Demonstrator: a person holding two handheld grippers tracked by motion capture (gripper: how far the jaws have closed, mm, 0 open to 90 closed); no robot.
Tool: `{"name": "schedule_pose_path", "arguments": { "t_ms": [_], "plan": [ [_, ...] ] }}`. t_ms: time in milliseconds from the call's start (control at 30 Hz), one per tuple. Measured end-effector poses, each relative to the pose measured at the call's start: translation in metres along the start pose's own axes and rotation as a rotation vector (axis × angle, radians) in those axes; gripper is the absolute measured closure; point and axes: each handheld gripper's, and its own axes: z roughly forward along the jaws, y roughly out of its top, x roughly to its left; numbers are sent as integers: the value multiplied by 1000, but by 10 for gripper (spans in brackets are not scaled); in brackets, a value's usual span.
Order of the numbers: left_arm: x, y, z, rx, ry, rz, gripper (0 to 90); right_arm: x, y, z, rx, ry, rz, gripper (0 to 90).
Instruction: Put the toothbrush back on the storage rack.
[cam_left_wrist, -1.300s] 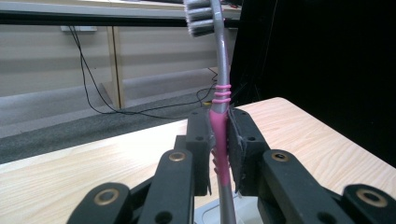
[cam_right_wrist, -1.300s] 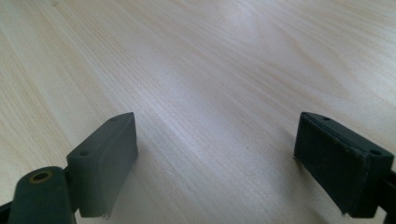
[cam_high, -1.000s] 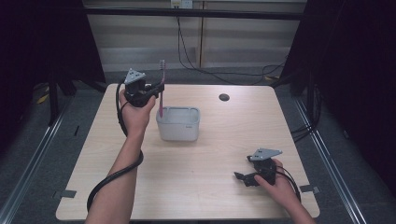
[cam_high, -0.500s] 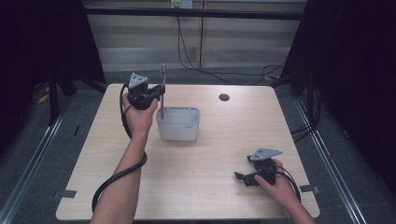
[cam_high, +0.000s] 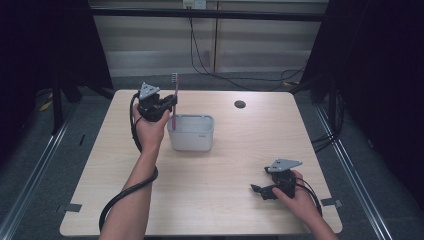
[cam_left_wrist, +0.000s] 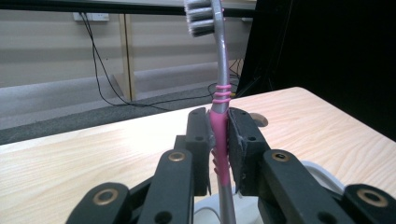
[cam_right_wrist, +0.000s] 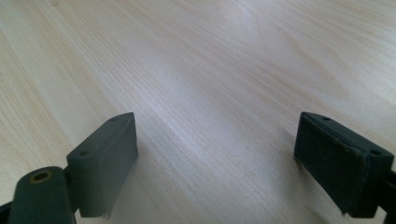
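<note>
1. Resting low at the near right, the right tongs (cam_high: 264, 190) sit with their jaws spread wide over bare wood; the right gripper view shows nothing but grain between the two pads, so this hand is idle and waiting.

2. Looking further out, the left tongs (cam_high: 167, 102) are pressed tight on the toothbrush (cam_left_wrist: 219, 116), pinching its pink grip section; bristles point up above the jaws, while the grey tail hangs below them.

3. Comparing with a second ago, the left hand has drifted only slightly towards the bin (cam_high: 192, 133), and the brush now stands a touch nearer its left wall. The grip has not loosened at all, and the right hand has not budged.

4. Below and just beyond the left tongs sits that white bin, its pale rim peeking out under the jaws in the left gripper view. From above, the tail of the brush crosses the bin's left rim; whether it is already inside, I cannot tell.

5. My read: this is the lowering stage, with the brush upright and lined up over the bin. What remains is to sink it and spread the jaws.

6. Far beyond the left tongs, a dark round cable port (cam_high: 240, 104) marks the back of the surface (cam_high: 210, 200).
</note>
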Motion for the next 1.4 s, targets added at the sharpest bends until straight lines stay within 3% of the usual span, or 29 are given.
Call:
{"name": "schedule_pose_path", "arguments": {
  "t_ms": [633, 1400],
  "plan": [
    [0, -11, -5, -7, -2, -22, 792, 0, 0, 0, 0, 0, 0, 127],
    [3, -25, -16, 17, -6, -35, 805, 0, 0, 0, 1, 0, 1, 127]
  ]
}}
